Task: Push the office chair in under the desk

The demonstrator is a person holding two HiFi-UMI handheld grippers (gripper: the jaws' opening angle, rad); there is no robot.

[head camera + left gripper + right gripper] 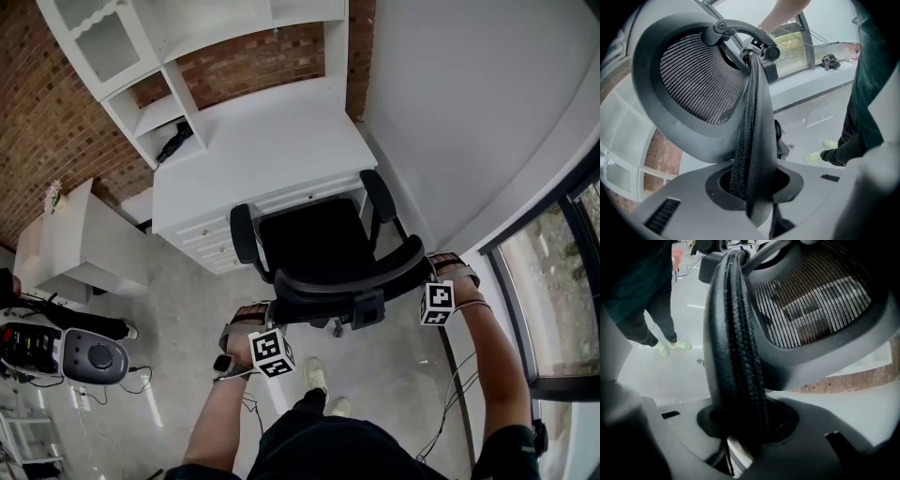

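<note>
A black office chair faces the white desk, its seat front at the desk's drawer edge and its backrest toward me. My left gripper is shut on the backrest's left rim. The right gripper is shut on the right rim. In the left gripper view the padded rim runs down between the jaws of my left gripper, with the mesh back beyond. The right gripper view shows the same on the other side: the stitched rim is clamped in my right gripper.
A white hutch stands on the desk against the brick wall. A low white cabinet sits at the left, a grey machine and cables lie on the floor, and a window is at the right. My shoes are right behind the chair.
</note>
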